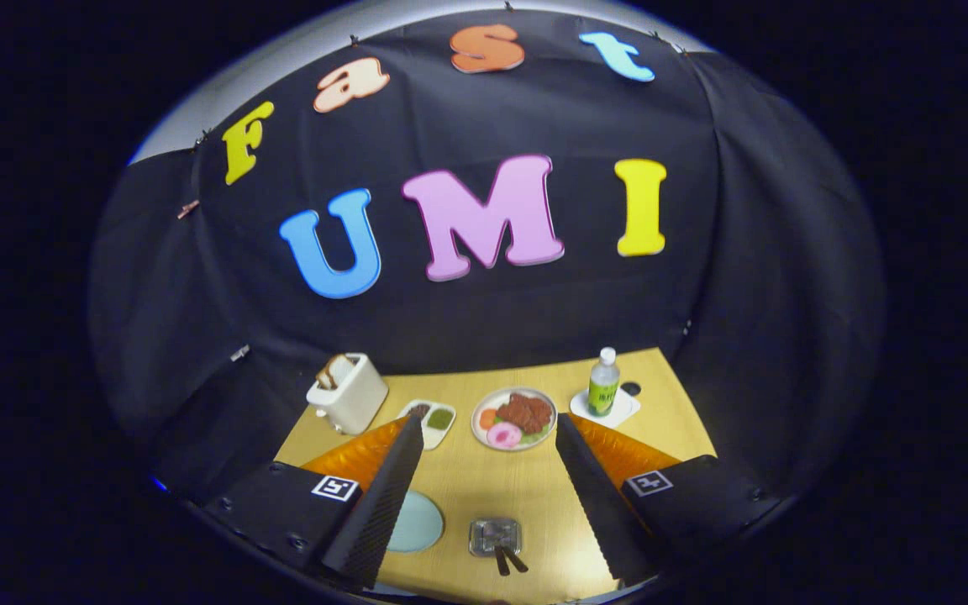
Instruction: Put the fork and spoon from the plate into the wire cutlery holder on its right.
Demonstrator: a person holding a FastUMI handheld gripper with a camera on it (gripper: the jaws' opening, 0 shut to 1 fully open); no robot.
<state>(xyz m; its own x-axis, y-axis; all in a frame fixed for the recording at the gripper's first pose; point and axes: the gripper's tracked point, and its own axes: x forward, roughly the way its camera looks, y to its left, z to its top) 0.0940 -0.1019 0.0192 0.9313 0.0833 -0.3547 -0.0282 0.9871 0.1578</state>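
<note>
On the pale wooden counter (484, 487) our tool (484, 512) hangs spread and empty above the square wire cutlery holder (494, 536), whose two dark handles (507, 559) look slim, stiff, slippery.

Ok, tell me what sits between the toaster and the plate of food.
A two-compartment sauce dish, seen in the gripper view beyond the open, empty tool.

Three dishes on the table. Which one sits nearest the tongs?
The pale blue plate, bare, right beside the left finger of the open tongs. The food plate and two-part sauce dish lie farther off, past the fingertips.
</note>
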